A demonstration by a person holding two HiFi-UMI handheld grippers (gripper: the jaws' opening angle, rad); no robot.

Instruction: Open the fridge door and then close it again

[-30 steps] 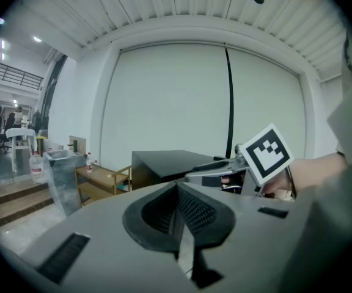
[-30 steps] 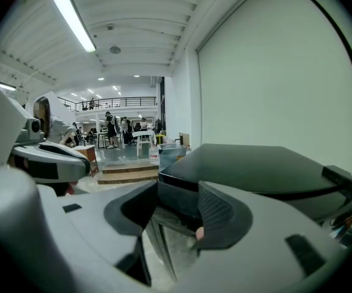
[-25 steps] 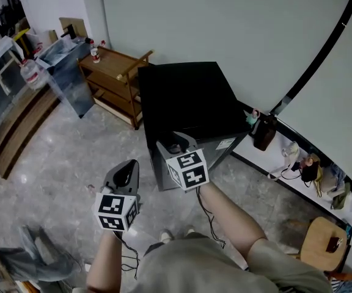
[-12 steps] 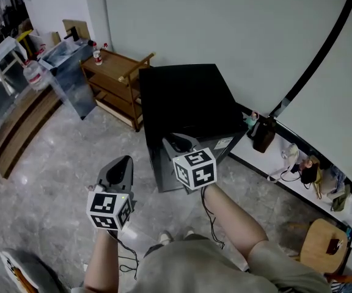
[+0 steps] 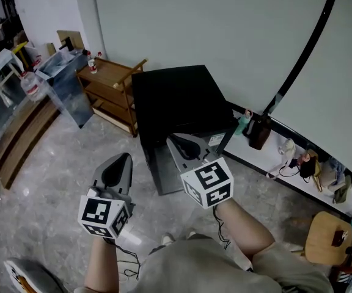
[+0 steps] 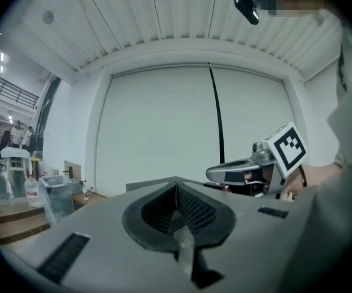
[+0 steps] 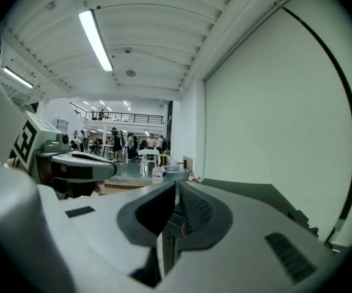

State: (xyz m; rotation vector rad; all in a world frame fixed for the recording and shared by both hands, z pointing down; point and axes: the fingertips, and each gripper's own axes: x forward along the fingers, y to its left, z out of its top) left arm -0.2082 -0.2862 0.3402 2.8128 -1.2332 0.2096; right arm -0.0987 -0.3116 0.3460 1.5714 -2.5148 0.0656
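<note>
Room, head view: grey stone floor (image 5: 47,163) below a plain pale wall (image 5: 194,23); a wooden trolley (image 5: 112,81) stands at far left and a low white shelf (image 5: 267,163) with bottles at right.
Fridge, head view: the small black fridge (image 5: 182,102) stands against the wall, between trolley and shelf. Its door looks shut, and no gripper touches it.
Hands, head view: both forearms reach forward. The left gripper (image 5: 124,157) hangs over the floor, left of the fridge. The right gripper (image 5: 173,139) is above the near front edge of the fridge.
Left gripper view: the jaws are pressed together with nothing in them, pointing almost level toward the wall. The other gripper shows at right.
Right gripper view: the jaws have just been closing and now meet, with nothing between them. They also point almost level, with the busy hall far left.
Risk: with the jaws closed, neither gripper can take the door edge, so a push there would only slip.
Risk: a hard pull may drag the light fridge or swing its door into the shelf bottles.
</note>
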